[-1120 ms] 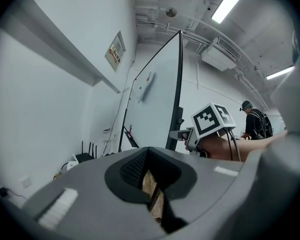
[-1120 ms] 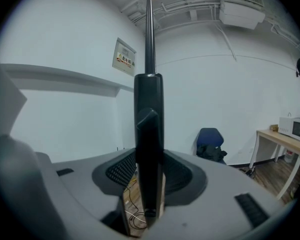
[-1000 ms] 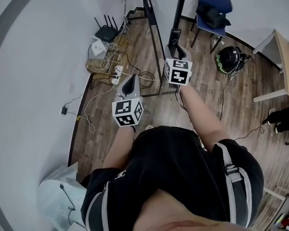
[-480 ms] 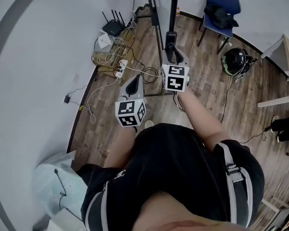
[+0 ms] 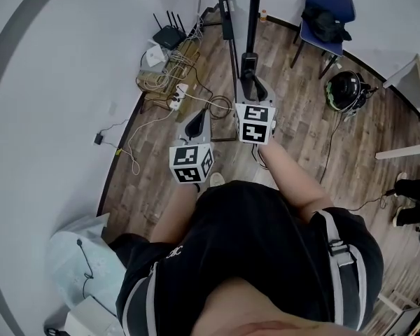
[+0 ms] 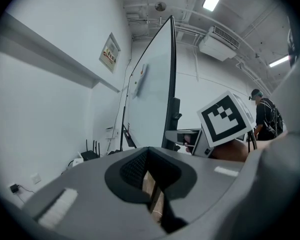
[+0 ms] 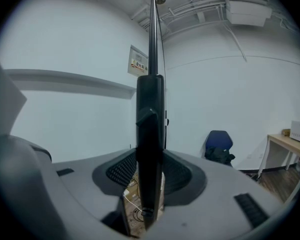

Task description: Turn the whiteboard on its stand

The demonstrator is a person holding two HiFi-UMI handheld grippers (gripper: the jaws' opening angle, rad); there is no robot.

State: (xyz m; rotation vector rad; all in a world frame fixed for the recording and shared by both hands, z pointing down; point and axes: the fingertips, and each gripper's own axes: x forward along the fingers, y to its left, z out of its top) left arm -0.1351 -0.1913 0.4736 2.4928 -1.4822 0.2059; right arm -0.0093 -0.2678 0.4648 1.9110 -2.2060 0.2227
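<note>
Head view: person stands on wood floor (image 5: 301, 138) with a gripper in each hand. Whiteboard (image 5: 252, 19) is seen edge-on, a thin black bar running up from right gripper (image 5: 250, 88). Its stand's black leg (image 5: 231, 54) sits just left of the board.

Right gripper view: right gripper (image 7: 150, 166) is clamped on the whiteboard (image 7: 150, 109), on its upright black edge frame, with the pads against both sides.

Left gripper view: left gripper (image 6: 149, 156) has its jaws closed and nothing between them. It is held apart from the whiteboard (image 6: 150, 89), on the side of the board's white face. Right gripper's marker cube (image 6: 225, 119) shows at the board's edge.

Left gripper (image 5: 196, 121) hangs left of the board and nearer the person. Router (image 5: 169, 37) and power strip (image 5: 178, 91) with loose cables lie left of the board by the wall. Blue chair (image 5: 327, 9) and dark helmet (image 5: 344, 88) are right of the board, well apart from it.
</note>
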